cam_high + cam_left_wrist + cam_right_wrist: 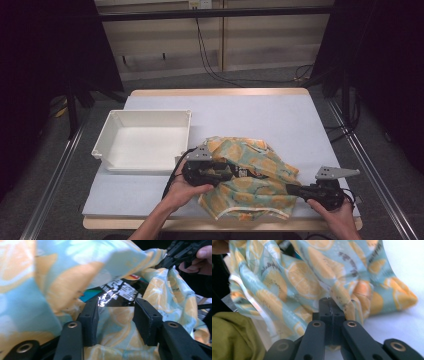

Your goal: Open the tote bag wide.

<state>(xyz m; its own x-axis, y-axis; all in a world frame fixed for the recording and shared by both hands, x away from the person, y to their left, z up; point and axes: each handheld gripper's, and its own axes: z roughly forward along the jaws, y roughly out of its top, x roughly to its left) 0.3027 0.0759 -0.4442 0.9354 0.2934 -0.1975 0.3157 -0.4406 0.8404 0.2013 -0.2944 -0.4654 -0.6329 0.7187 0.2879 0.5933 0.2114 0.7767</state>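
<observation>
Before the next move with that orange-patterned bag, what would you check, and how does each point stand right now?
1. Right tool pinching the orange-and-blue slice-patterned fabric bag: ok, jaws shut on its edge.
2. Left tool open and reaching into the bag's mouth: ok.
3. Dark glossy printed packet inside, within the left tool's reach: ok, just ahead of the jaws, not yet gripped.
4. White rectangular plastic bin ready beside the bag: ok.
5. What else is in the bag: cannot tell.

lab: black curtains [45, 45], railed table [260, 107]
</observation>
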